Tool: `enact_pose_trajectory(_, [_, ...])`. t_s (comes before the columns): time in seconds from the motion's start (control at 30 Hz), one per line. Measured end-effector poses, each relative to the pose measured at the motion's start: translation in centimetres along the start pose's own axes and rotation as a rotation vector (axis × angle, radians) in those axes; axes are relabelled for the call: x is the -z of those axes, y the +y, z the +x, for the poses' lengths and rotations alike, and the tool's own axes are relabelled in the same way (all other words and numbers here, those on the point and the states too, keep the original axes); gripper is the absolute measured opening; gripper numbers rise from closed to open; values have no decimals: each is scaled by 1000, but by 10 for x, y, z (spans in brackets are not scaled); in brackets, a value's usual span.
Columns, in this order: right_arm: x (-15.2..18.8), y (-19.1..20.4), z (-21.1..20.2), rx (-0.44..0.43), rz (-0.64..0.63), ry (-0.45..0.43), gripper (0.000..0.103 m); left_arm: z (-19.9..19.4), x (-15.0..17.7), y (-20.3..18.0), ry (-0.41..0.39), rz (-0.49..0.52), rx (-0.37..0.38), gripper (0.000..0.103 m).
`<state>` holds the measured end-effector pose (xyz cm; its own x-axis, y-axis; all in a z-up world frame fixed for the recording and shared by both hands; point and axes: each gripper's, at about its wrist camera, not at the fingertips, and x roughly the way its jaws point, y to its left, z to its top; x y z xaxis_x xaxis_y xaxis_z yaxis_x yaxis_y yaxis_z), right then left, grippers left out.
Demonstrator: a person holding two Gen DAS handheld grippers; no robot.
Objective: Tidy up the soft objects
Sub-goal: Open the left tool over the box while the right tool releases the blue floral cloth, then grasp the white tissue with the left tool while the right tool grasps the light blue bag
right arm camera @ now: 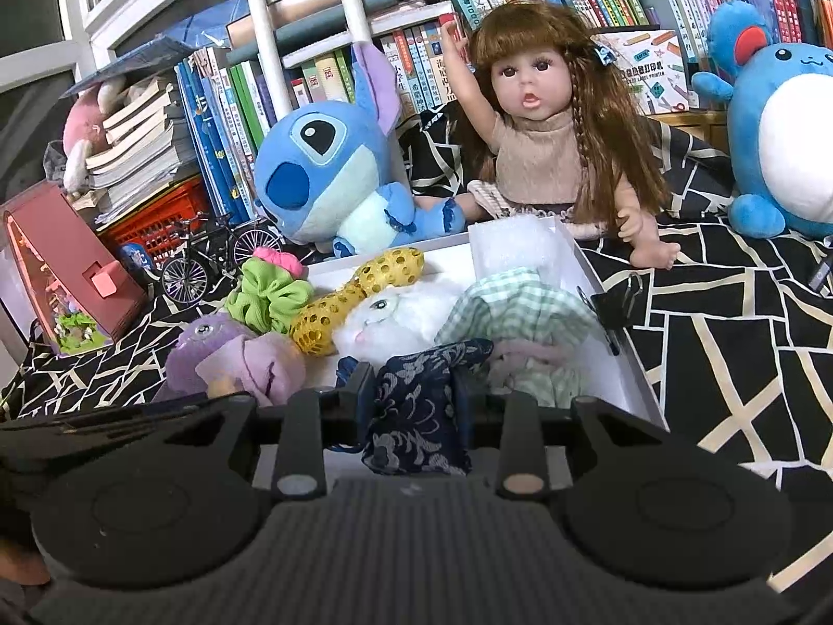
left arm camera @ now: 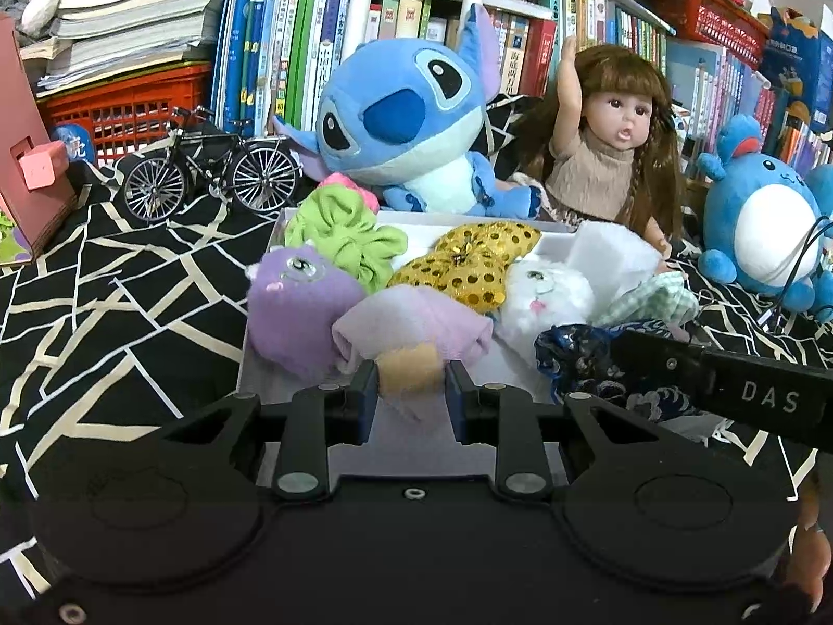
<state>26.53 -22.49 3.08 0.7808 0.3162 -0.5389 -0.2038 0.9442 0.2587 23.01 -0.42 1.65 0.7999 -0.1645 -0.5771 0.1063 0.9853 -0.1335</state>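
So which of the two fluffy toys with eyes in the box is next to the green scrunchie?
The purple fluffy toy, at the left end of the white box. The white fluffy toy sits beyond the gold sequin bow.

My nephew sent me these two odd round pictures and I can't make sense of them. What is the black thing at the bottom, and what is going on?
A person holds a black tool with tongs in each hand; a wide-angle camera on each looks along its fingers.

In the left-hand view, the left tongs pinch a rolled lilac cloth with a tan end. In the right-hand view, the right tongs grip a dark blue flower-patterned pouch. Both are over a shallow white box on a black bedspread with white lines.

The box holds a green scrunchie, gold sequined bow, purple plush, white fluffy plush and green checked cloth.
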Motion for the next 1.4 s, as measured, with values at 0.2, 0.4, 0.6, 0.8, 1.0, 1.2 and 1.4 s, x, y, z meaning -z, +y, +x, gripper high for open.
enact_pose_trajectory(0.2, [1, 0, -6, -12, 9, -15, 55, -4, 3, 1, 6, -8, -2, 31])
enact_pose_trajectory(0.4, [0, 2, -20, -26, -13, -50, 67, -19, 4, 4, -22, -3, -6, 46])
enact_pose_trajectory(0.6, [3, 2, -36, -33, -25, -72, 77, -38, 9, 6, -41, 2, -7, 61])
enact_pose_trajectory(0.8, [11, 1, -51, -37, -33, -82, 85, -56, 22, 9, -53, 11, -6, 70])
enact_pose_trajectory(1.0, [20, 1, -62, -41, -50, -79, 89, -74, 36, 11, -66, 12, 8, 78])
enact_pose_trajectory(1.2, [28, 1, -71, -34, -61, -75, 97, -86, 50, 12, -67, 21, 3, 82])
enact_pose_trajectory(1.4, [34, -1, -74, -42, -67, -58, 102, -91, 65, 12, -45, 28, -1, 83])
